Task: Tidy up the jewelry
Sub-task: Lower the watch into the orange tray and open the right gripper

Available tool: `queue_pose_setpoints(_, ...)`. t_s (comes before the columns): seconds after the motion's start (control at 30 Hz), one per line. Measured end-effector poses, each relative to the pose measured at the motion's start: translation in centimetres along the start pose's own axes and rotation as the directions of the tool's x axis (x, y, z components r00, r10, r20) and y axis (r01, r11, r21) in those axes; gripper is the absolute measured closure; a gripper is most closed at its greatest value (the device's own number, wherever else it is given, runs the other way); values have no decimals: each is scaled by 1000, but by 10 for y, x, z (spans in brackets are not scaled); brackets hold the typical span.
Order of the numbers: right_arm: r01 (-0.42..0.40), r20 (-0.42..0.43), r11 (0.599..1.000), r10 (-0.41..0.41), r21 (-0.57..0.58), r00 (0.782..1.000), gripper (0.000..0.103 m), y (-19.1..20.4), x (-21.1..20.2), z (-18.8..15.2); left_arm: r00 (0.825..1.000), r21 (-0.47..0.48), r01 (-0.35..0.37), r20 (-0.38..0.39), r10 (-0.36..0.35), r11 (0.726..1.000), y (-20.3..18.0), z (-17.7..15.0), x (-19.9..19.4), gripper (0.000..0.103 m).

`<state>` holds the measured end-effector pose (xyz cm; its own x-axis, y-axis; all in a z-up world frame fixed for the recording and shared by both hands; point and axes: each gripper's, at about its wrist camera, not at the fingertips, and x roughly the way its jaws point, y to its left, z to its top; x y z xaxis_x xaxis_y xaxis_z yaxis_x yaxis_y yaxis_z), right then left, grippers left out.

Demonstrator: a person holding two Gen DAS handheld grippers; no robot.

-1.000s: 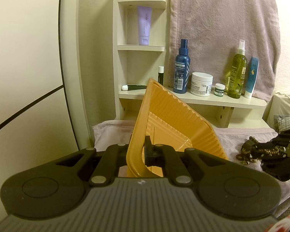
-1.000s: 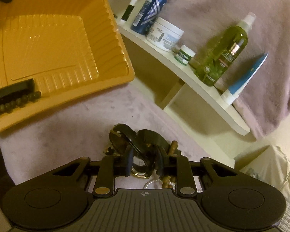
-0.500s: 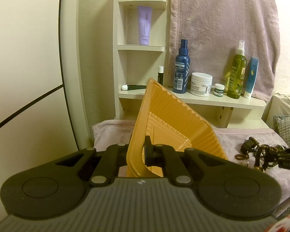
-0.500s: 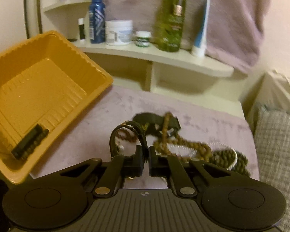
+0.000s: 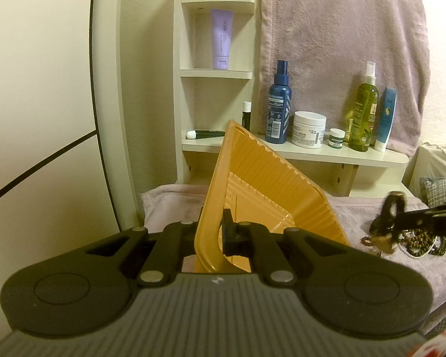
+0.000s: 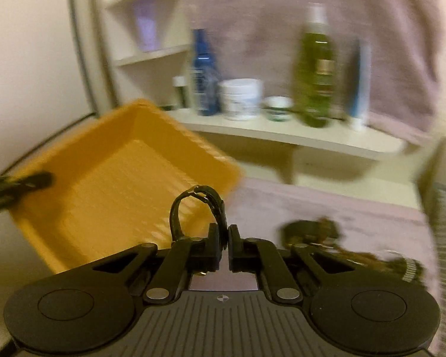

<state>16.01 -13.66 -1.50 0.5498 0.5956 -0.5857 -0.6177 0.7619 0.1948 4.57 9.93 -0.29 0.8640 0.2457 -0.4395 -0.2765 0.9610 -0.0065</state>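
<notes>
My left gripper (image 5: 212,232) is shut on the near rim of an orange ribbed tray (image 5: 267,187), which it holds tilted up on its edge. In the right wrist view the same tray (image 6: 113,190) lies to the left, blurred. My right gripper (image 6: 225,239) is shut on a black looped bracelet (image 6: 193,205) that arches up between the pads, lifted off the cloth. It shows from the left wrist as a dark loop (image 5: 394,205) at the right edge. A heap of bead bracelets and necklaces (image 5: 416,238) stays on the mauve cloth (image 6: 342,208).
A pale shelf (image 5: 327,151) behind the tray carries a blue spray bottle (image 5: 278,104), a white jar (image 5: 308,129), a small jar, a green bottle (image 5: 365,110) and a blue tube. A mauve towel hangs above. A narrow shelf tower holds a lilac tube (image 5: 221,38). A grey cushion (image 5: 443,190) sits right.
My right gripper closed on the black bracelet, rolled level and rose with it off the heap, toward the tray. The left gripper and tray have not moved.
</notes>
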Motion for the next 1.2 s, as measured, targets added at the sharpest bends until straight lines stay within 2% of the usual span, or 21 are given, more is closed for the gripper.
queue_pose_setpoints(0.2,-121,-95,992,117,-39,989,97,39,30,-3,1000,-1,0,0,0,1000,0,0,0,97)
queue_pose_setpoints(0.33,-176,-118,984,171,-31,978,96,49,42,-10,1000,0,1,0,-1,1000,0,0,0,97)
queue_pose_setpoints(0.4,-203,-94,979,200,-15,975,89,49,43,-12,1000,0,3,0,-3,1000,0,0,0,97)
queue_pose_setpoints(0.43,-207,-84,978,206,-2,975,81,47,42,-13,1000,0,3,0,-3,1000,0,0,0,97)
queue_pose_setpoints(0.47,-204,-72,979,204,10,976,78,44,41,-13,1000,0,4,1,-4,1000,0,0,0,97)
queue_pose_setpoints(0.67,-135,10,988,135,71,991,76,19,18,-17,1000,-4,4,5,-4,1000,0,-1,-1,97)
queue_pose_setpoints(0.9,-49,19,990,47,136,999,76,-10,5,-31,1000,-3,4,5,-4,1000,0,-1,-1,97)
queue_pose_setpoints(1.2,55,-19,981,-52,189,998,76,-33,-10,-63,1000,-3,5,5,-5,1000,1,-2,-1,97)
